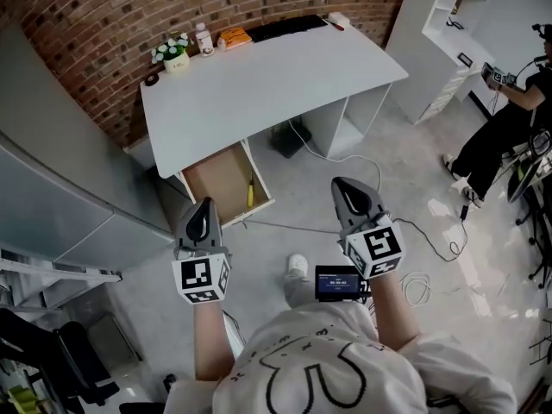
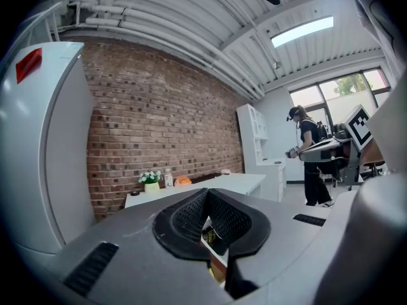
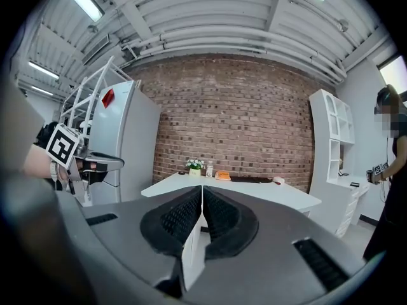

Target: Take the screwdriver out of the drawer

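A yellow-handled screwdriver (image 1: 251,190) lies at the right side of the open wooden drawer (image 1: 221,178), which is pulled out from under the white desk (image 1: 267,76). My left gripper (image 1: 204,203) hovers just in front of the drawer's near edge, jaws shut and empty. My right gripper (image 1: 345,184) is held further right, over the bare floor beside the desk leg, also shut with nothing in it. In the left gripper view the left gripper (image 2: 206,199) points level at the desk; the right gripper (image 3: 202,192) does the same in the right gripper view.
On the desk's far side stand a flower pot (image 1: 175,54), a bottle (image 1: 203,39), an orange object (image 1: 234,36) and a dark keyboard (image 1: 287,28). A grey fridge (image 1: 52,205) is at the left. Cables (image 1: 431,240) trail on the floor. A person (image 1: 504,119) stands far right by white shelves (image 1: 457,24).
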Demonstrator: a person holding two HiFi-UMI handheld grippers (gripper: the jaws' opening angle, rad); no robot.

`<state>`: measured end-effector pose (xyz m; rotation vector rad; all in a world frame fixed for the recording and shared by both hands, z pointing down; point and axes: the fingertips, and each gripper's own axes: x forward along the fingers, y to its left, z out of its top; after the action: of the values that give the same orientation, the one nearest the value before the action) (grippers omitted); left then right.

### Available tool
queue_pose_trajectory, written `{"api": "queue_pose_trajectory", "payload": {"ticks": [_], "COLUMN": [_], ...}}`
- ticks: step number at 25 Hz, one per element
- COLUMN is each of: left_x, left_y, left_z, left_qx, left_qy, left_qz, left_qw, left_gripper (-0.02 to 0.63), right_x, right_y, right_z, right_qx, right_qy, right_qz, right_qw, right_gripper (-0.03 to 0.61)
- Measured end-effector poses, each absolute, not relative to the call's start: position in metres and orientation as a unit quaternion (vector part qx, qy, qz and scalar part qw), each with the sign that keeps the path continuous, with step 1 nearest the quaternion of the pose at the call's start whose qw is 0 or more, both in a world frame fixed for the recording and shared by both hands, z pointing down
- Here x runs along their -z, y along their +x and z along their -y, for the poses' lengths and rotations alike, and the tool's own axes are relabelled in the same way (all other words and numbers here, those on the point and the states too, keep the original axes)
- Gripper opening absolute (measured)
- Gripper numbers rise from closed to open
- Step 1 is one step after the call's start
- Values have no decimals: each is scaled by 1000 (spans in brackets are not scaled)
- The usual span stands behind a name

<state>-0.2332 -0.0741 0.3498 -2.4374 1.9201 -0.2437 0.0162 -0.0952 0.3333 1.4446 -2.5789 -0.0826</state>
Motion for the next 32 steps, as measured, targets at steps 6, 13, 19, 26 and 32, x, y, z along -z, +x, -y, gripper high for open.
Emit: {"api": "queue_pose_trajectory", "payload": {"ticks": [6, 13, 19, 26, 32], "left_x": [-350, -362, -375, -405, -453], "left_y": [-218, -210, -210, -210, -209], "left_z": [148, 210, 240, 256, 263], "left_qx": [91, 100, 110, 133, 166], "left_qy": [-782, -778, -780, -788, -800], "left_qz": [-617, -620, -616, -600, -572], "left_qw": [9, -3, -19, -47, -75], "left_gripper": [14, 14, 14, 14, 14], "right_x": [-331, -345, -361, -391, -440], "right_y": [35, 46, 46, 40, 42], "right_z": [174, 236, 262, 267, 265], "right_qx": [17, 10, -9, -37, -66], "right_qy": [487, 481, 478, 472, 473], "right_qz": [869, 871, 871, 870, 862], "right_qw": [86, 97, 113, 137, 172], "right_gripper": [21, 21, 21, 21, 21]}}
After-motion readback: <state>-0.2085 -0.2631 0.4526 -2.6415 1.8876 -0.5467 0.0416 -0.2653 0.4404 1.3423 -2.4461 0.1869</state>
